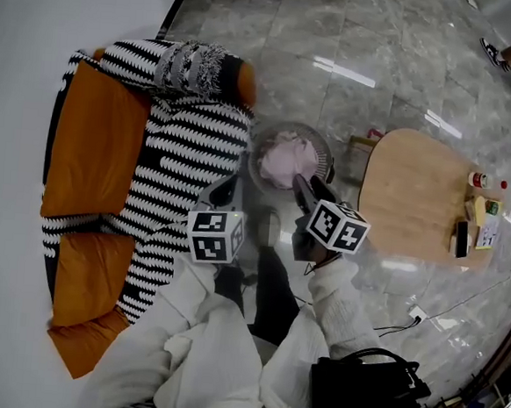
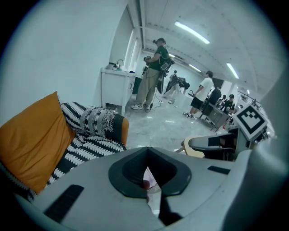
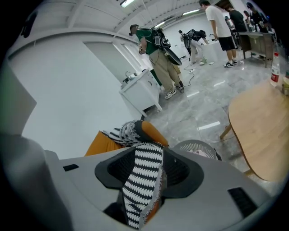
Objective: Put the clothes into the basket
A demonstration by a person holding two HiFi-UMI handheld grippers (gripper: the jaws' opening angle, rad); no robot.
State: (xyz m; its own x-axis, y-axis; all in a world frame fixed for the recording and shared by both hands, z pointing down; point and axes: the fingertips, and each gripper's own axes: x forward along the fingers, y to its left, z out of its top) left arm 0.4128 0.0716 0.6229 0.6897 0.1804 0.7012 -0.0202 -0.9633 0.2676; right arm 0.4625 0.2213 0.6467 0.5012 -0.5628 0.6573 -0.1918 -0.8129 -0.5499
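Now the right hand-held gripper (image 1: 303,187) is clenching a strip of striped cloth (image 3: 142,180). In its own view the cloth is running lengthways between the jaws, from the tips back toward the camera, and slanting a little. The basket (image 1: 318,140) is standing on the floor directly ahead of this gripper, slightly to its right, and the jaw tips are reaching just to its near rim. So the right hand is the nearer one, and the coming move is probably only a short push forward over the rim before letting go.

The left hand-held gripper (image 1: 226,192) is hanging beside it, at the edge of the sofa throw (image 1: 189,149). Its jaws are pressing almost together; a thin slit is showing something pale pink, and it seems to be holding nothing.

The cloth is woven, with black and white wavy bands, a frayed edge and some orange underneath. It is looking soft and limp. The basket is round, of grey mesh, and pink clothes (image 1: 284,157) are lying crumpled inside it.
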